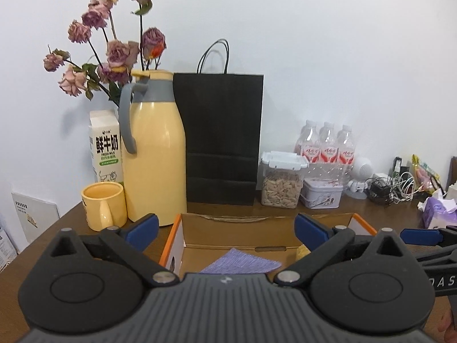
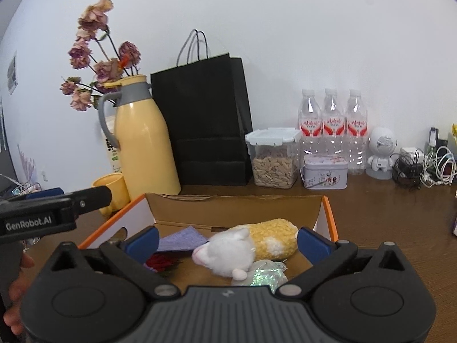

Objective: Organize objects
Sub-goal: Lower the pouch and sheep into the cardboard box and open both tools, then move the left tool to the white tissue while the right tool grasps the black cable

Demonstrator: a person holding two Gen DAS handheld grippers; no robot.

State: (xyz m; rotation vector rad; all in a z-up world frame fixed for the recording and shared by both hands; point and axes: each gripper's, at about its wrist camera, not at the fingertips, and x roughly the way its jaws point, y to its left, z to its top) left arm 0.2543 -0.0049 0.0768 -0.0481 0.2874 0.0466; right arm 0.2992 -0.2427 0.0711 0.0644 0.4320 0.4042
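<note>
An open cardboard box with orange edges sits on the brown table in front of both grippers. Inside it lie a white and yellow plush toy, a purple cloth, a dark red flower and a shiny crinkled wrapper. My right gripper hangs open above the box, nothing between its blue pads. My left gripper is open too, over the box's left part, where the purple cloth shows. The left gripper's side appears at the left of the right wrist view.
Along the wall stand a yellow thermos jug, a yellow mug, a milk carton, dried roses, a black paper bag, a seed container, a tin, three water bottles and tangled cables.
</note>
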